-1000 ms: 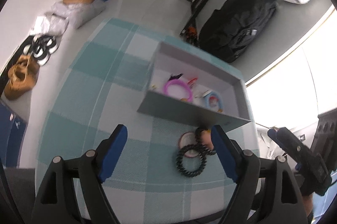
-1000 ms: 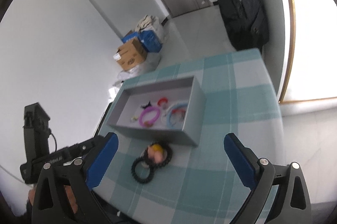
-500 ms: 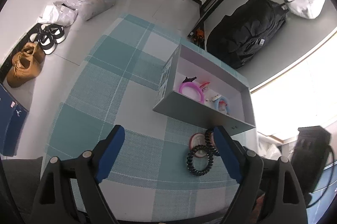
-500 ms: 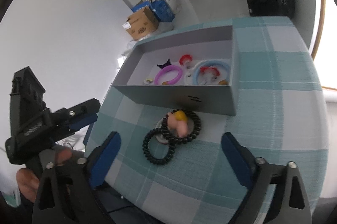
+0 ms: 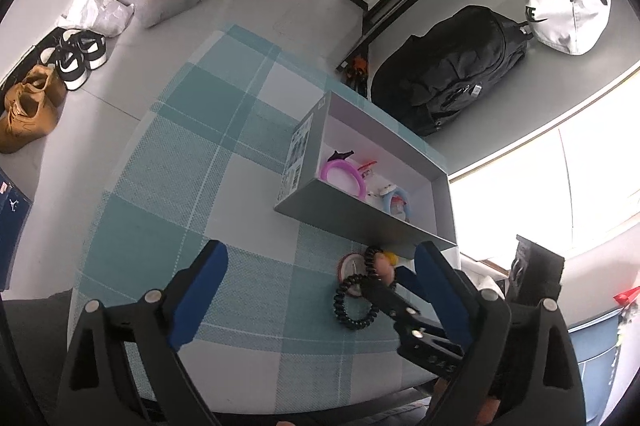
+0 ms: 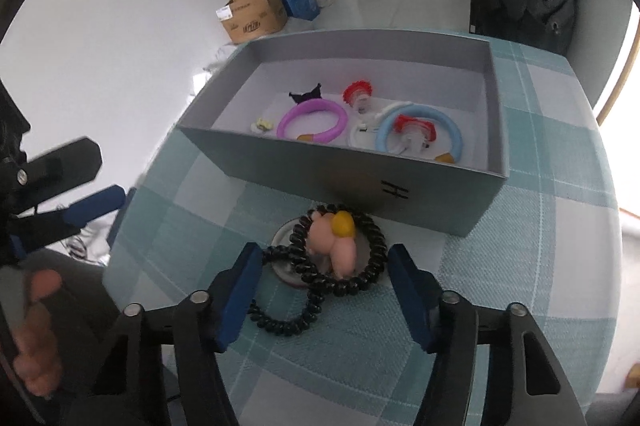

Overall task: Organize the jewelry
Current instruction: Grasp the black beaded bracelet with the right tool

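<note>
**Right gripper closing in around the coil hair ties beside the grey box**

On the teal-and-white checked tablecloth (image 6: 520,266), just in front of the grey box (image 6: 360,182), lie two black spiral hair ties. The upper coil tie (image 6: 372,266) carries a pink charm with a yellow tip (image 6: 336,242); the charm's long axis runs roughly from the box toward the camera, yellow end nearest the box wall. This tie rests over a small round disc (image 6: 286,268), which may be a tin lid or a compact; the view is too soft to say. The plain coil tie (image 6: 280,318) overlaps the first at its upper edge and lies flat, nearer the camera and to the left.

The right gripper (image 6: 324,290) points steeply down with its blue pads (image 6: 240,302) on either side of the pair. Its jaws have just been closing, yet the pads do not appear to press on either tie, so nothing is gripped. In the left wrist view its dark finger reaches over the plain tie (image 5: 354,306).

The left gripper (image 5: 320,290) hovers over bare cloth with its jaws spread wide, having just been opening, and nothing lies between them.

Inside the box lie a purple ring bracelet (image 6: 312,122), a light-blue ring bracelet (image 6: 420,134), two red-topped pieces (image 6: 358,92) and a small black bow (image 6: 306,95).
</note>
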